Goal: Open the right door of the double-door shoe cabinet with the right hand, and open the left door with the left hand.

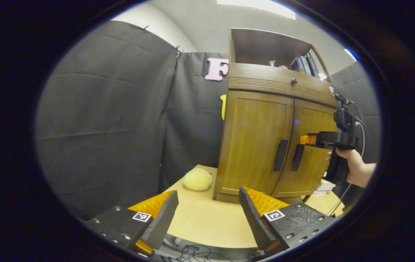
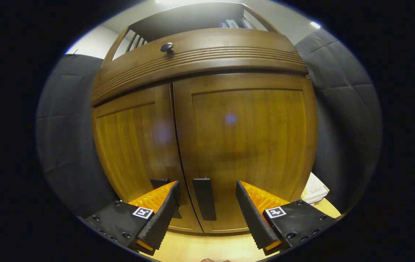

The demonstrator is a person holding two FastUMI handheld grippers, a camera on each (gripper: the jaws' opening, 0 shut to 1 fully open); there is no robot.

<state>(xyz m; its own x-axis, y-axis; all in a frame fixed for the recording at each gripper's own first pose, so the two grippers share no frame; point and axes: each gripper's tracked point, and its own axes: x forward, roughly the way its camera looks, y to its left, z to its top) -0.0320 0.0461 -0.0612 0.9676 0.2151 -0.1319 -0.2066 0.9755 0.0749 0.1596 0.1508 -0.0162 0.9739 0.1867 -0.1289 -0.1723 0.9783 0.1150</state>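
No readable text: the book (image 2: 315,191) beside the shoe cabinet (image 2: 207,145) bears illegible print.

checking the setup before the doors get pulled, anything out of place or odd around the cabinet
Nothing looks damaged or spilled. Both doors of the shoe cabinet sit shut and flush. One stray item: a fluffy yellow ball lies on the table by the cabinet's left corner, clear of the doors. The right gripper has its jaws open around the right door handle.
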